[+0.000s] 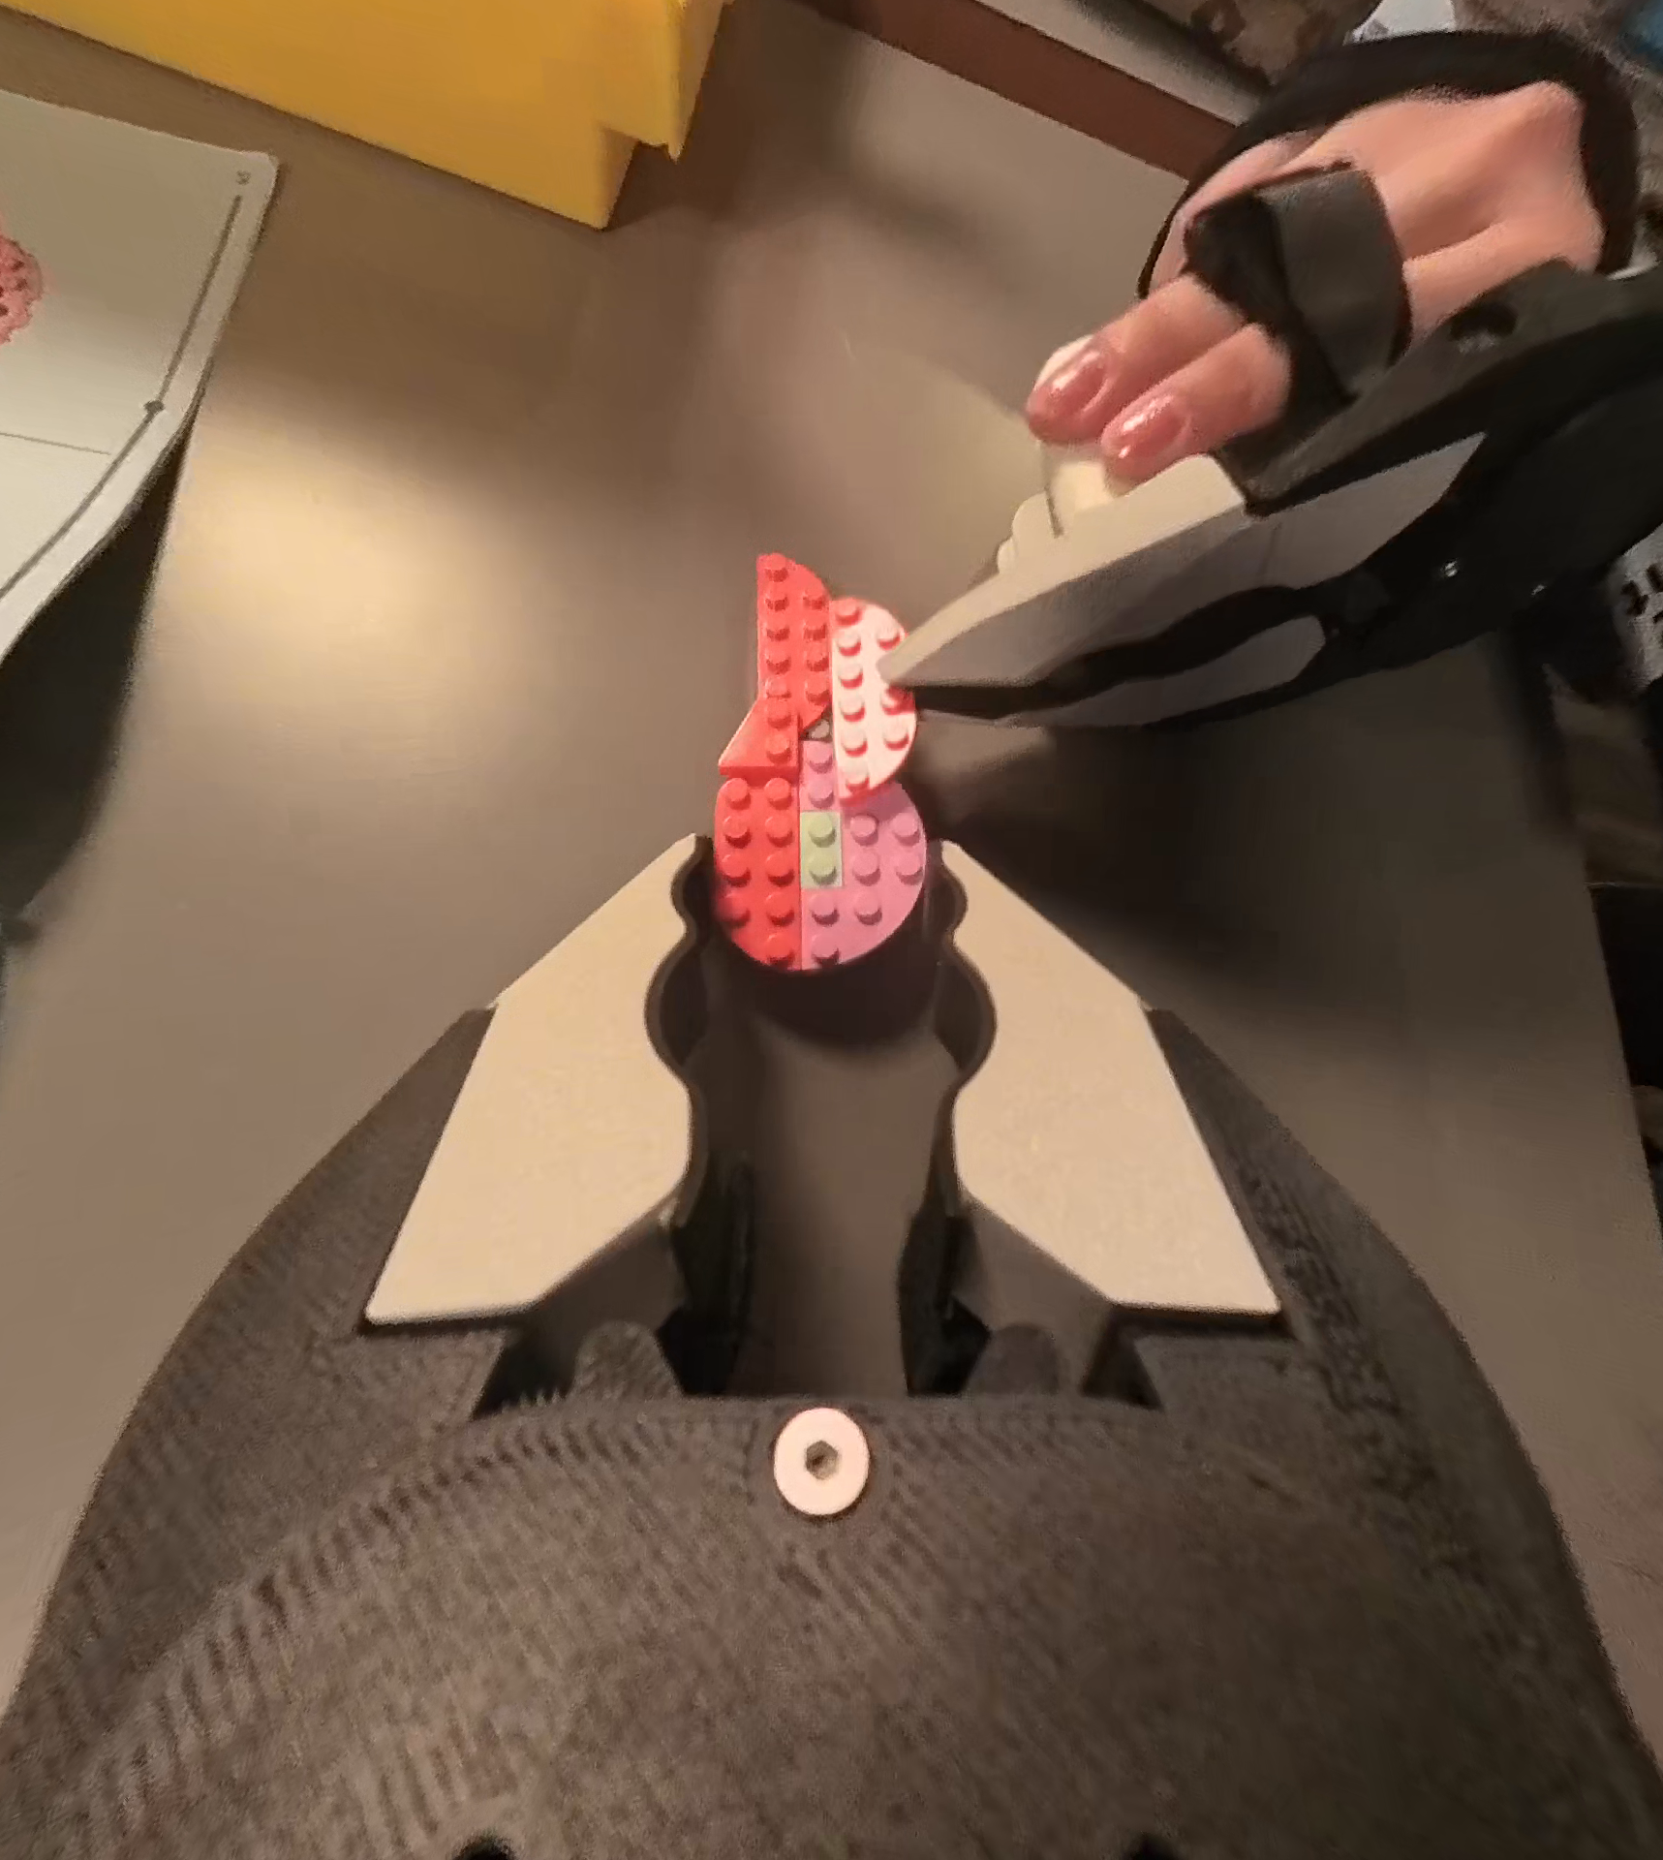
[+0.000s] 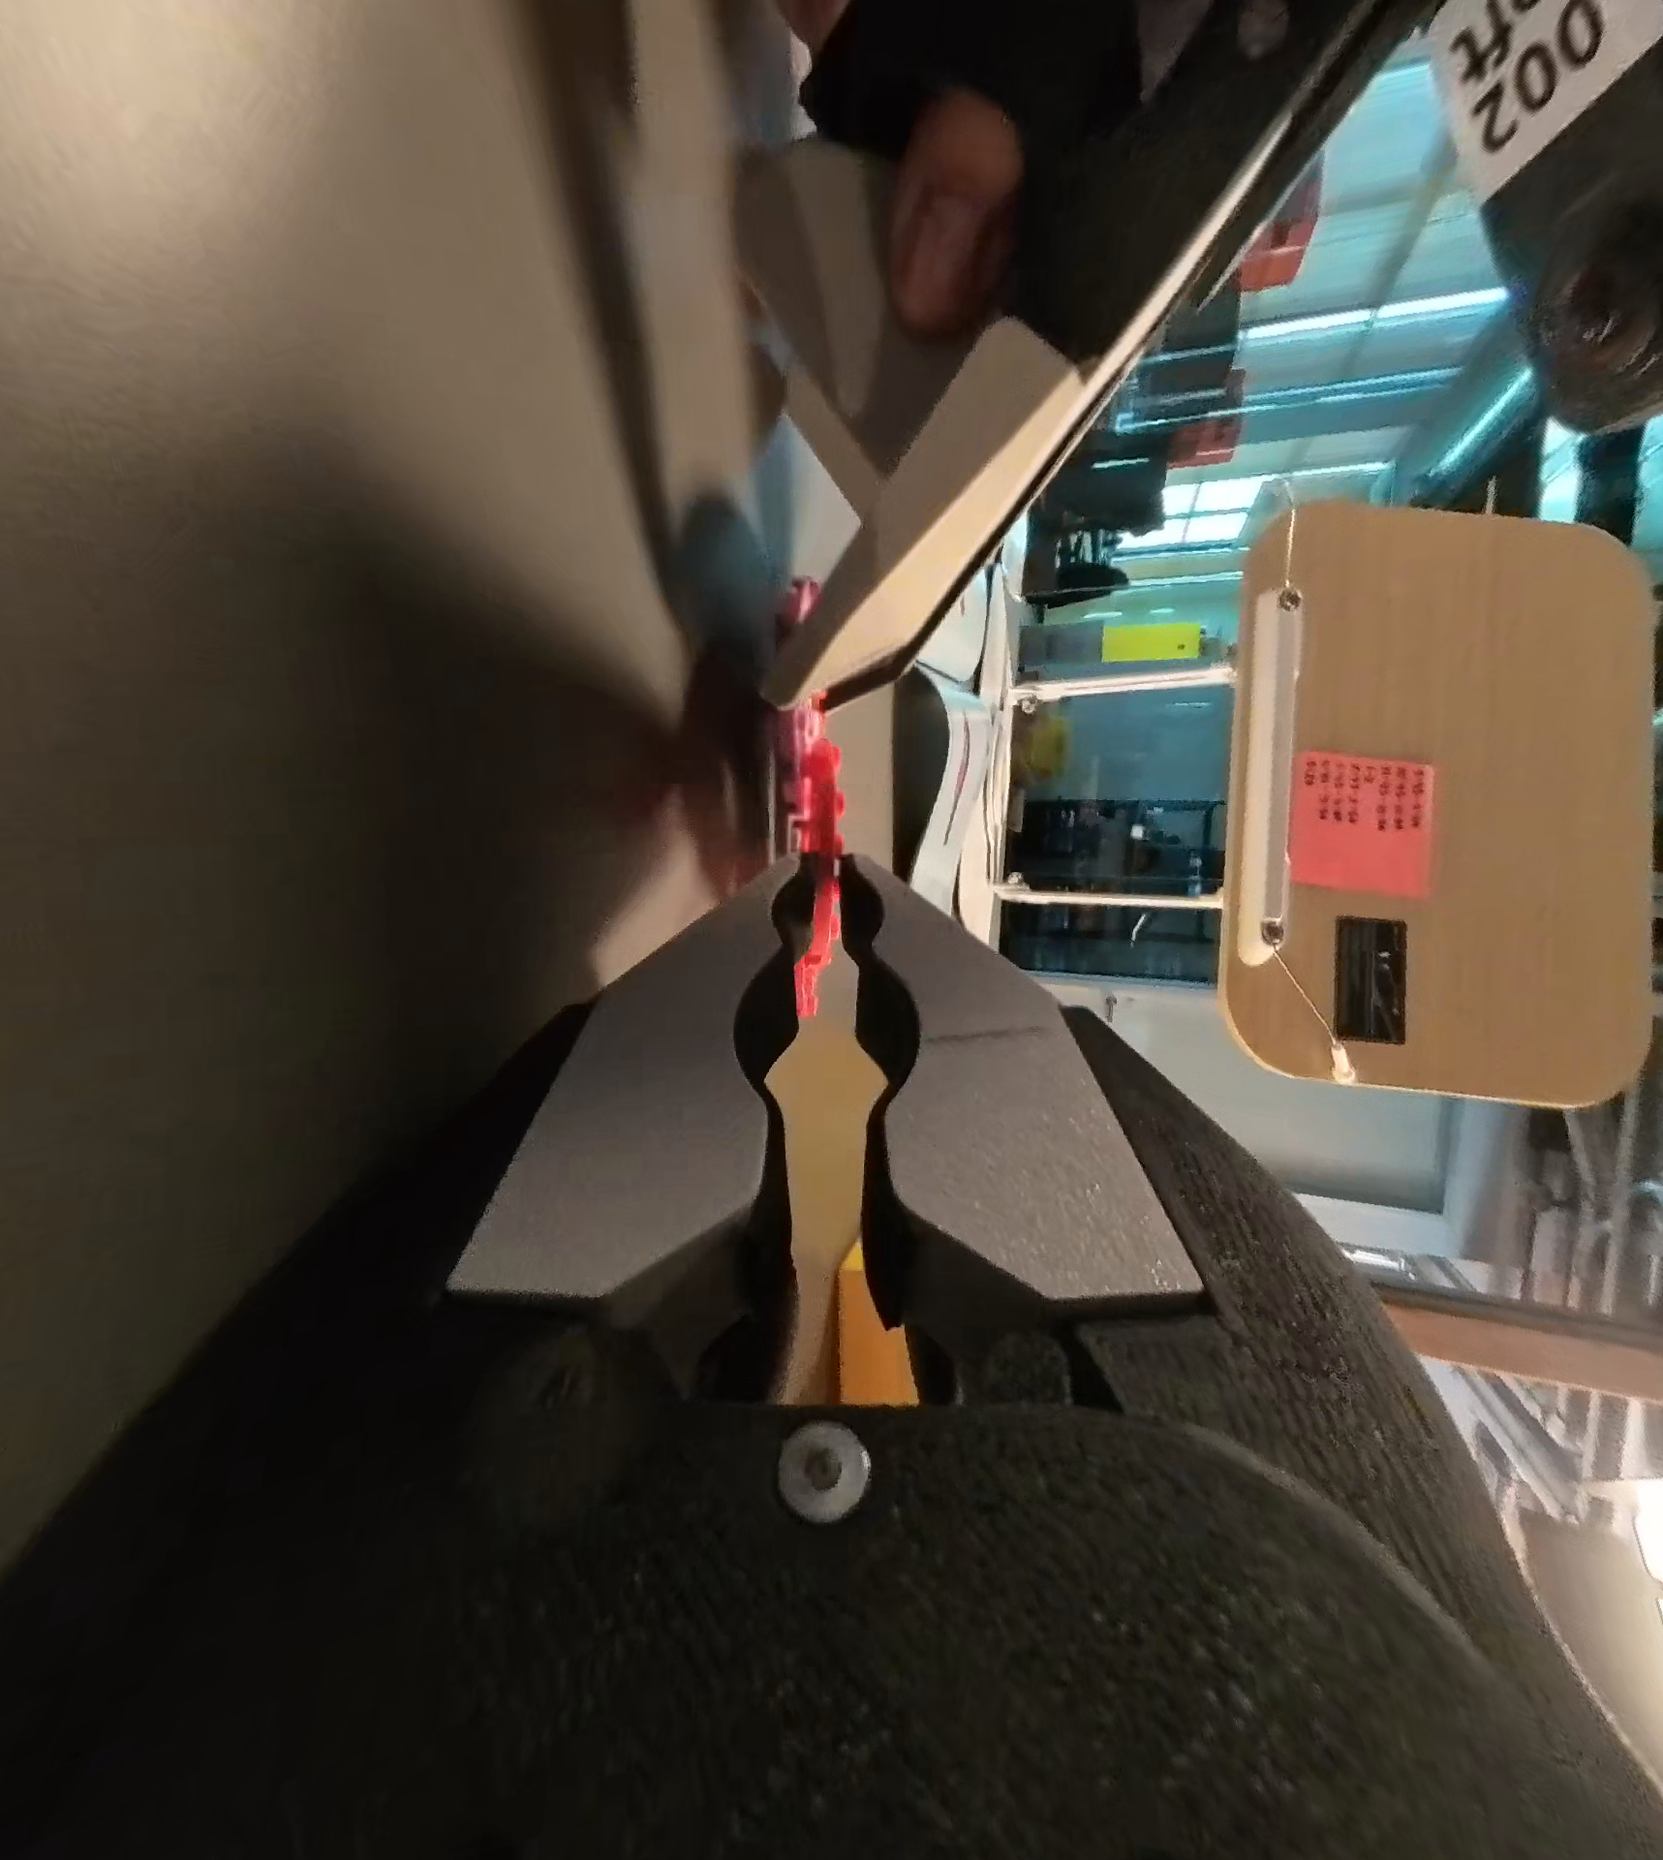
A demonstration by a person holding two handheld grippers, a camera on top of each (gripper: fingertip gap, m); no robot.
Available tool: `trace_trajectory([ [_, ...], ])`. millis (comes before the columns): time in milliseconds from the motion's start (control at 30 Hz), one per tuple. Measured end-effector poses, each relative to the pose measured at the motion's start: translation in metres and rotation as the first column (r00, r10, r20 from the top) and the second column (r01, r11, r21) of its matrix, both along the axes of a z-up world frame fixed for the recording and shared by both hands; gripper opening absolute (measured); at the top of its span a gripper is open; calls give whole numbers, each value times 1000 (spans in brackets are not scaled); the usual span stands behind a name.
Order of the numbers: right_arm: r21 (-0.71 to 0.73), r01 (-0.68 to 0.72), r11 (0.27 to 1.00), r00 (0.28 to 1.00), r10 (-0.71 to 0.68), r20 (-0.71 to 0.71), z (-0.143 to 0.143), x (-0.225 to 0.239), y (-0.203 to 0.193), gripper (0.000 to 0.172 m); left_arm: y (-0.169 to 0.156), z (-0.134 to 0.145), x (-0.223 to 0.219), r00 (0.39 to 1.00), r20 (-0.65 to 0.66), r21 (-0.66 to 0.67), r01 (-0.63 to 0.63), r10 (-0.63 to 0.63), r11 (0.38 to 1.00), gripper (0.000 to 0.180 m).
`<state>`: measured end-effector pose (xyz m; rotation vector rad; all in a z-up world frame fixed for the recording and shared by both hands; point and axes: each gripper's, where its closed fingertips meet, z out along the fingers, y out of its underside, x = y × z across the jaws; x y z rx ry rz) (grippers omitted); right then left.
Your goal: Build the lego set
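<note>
The left tool [image 1: 819, 886] has its two pale fingers set either side of a flat build of studded plastic plates [image 1: 757, 876]: a red half-disc and a pink half-disc with a small green piece between them, and a narrower red section running on beyond. The fingers seem clamped on the disc's rim, with a shadow beneath it, though the contact itself is hard to make out.

From the right of that build comes the right tool [image 1: 897, 679], carried by a hand [image 1: 1310, 262] in a black strap. Its jaws are together on the edge of a pale pink half-round studded plate [image 1: 862, 725], which lies tilted over the build's far pink side and overlaps it.

The pinch is a shallow one near the plate's rim, so the plate would probably swivel under any sideways load. Pressure straight through the studs would suit it better, with the left grip kept firm and level.

Beyond the build to the left, a yellow box [image 1: 465, 91] and a curled printed sheet [image 1: 72, 332] lie on the grey worktop [image 1: 404, 604].
</note>
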<state>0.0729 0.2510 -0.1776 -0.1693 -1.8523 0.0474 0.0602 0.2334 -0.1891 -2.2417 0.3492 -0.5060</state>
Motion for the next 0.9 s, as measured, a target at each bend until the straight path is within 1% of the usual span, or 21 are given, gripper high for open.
trace_trajectory([
  [333, 89, -18, 996, 1000, 20, -18, 1, -9, -7, 3, 0, 2, -3, 999, 40, -5, -15, 15, 1000, 40],
  [500, 132, 35, 991, 999, -32, -29, 1, -13, 0, 3, 0, 2, -3, 999, 42, -4, -13, 14, 1000, 40],
  [667, 156, 50, 987, 998, -45, -36, 1, -15, 1, 3, 0, 2, -3, 999, 38, -4, -20, 20, 1000, 40],
  [900, 178, 99, 979, 994, -91, -52, 3, -20, 1, 3, 2, 3, -6, 996, 69, -9, -53, 53, 999, 40],
])
